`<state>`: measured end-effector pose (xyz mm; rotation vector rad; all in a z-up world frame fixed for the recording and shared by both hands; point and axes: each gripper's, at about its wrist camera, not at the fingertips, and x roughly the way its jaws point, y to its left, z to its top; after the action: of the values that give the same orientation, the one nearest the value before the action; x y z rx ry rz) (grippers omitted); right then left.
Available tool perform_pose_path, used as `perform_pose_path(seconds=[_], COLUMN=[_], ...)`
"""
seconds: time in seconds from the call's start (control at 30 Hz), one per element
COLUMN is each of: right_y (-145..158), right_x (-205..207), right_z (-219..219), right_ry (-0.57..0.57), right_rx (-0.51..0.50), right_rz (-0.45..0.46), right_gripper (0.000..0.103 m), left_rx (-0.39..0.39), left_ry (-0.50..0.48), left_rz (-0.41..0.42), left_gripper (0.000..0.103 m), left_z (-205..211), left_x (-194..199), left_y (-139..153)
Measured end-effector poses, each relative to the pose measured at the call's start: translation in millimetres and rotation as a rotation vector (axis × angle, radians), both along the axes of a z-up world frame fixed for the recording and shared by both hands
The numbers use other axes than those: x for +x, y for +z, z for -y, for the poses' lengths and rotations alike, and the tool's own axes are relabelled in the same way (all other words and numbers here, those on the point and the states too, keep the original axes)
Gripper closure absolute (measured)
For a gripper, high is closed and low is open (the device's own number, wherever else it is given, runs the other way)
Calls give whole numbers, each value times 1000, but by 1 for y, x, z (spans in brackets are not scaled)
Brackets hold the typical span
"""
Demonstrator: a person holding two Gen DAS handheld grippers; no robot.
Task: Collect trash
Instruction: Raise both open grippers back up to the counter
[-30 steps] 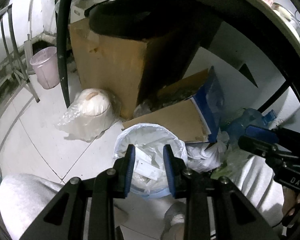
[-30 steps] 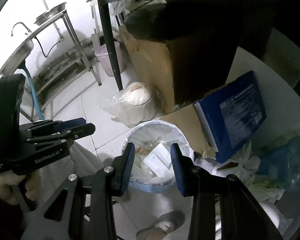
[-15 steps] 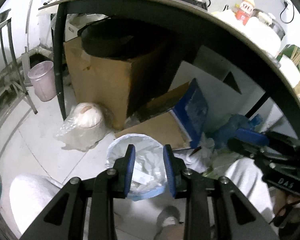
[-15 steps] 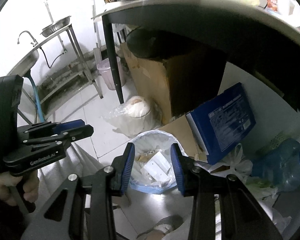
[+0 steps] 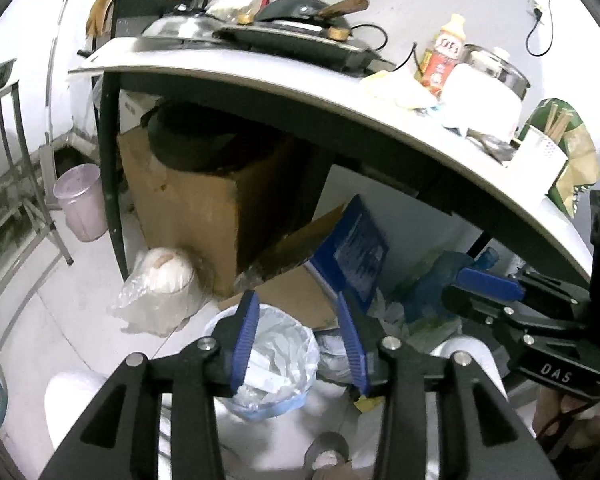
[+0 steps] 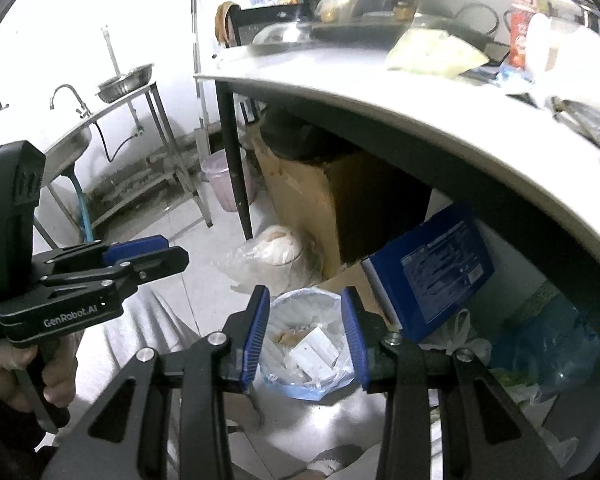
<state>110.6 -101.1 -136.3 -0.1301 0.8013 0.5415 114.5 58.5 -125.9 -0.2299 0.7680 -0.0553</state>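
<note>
A small bin lined with a clear bag [image 5: 274, 354] stands on the floor under the table, full of white paper trash; it also shows in the right wrist view [image 6: 306, 338]. My left gripper [image 5: 298, 338] is open and empty, high above the bin. My right gripper [image 6: 306, 334] is open and empty, also above it. Each gripper shows in the other's view: the right one [image 5: 496, 292], the left one [image 6: 140, 258]. On the white table top [image 5: 300, 92] lie a crumpled yellowish wrapper [image 6: 432, 54] and other clutter.
Under the table stand a large cardboard box [image 5: 204, 208], a blue box [image 6: 428, 276], a bagged white roll [image 5: 162, 292] and a blue water jug [image 6: 548, 344]. A pink bucket [image 5: 80, 200] and a steel sink stand [image 6: 80, 136] are to the left. Pans and bottles sit on the table.
Both grippers have risen and drawn back from the bin, so the table top and its clutter have come into view. The left gripper's jaws have spread wider.
</note>
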Motion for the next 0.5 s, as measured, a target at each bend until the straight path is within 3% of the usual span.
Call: perform_pose_path(seconds=[0.5], right_y=[62], right_x=[-24], right_z=[46], right_ry=[-64], right_rx=[37], right_rz=[144], right_gripper=[68], left_rx=[69], left_ry=[-64], left_rz=[103], left_gripper=[51], left_z=[36], left_x=[-4], left_y=[52])
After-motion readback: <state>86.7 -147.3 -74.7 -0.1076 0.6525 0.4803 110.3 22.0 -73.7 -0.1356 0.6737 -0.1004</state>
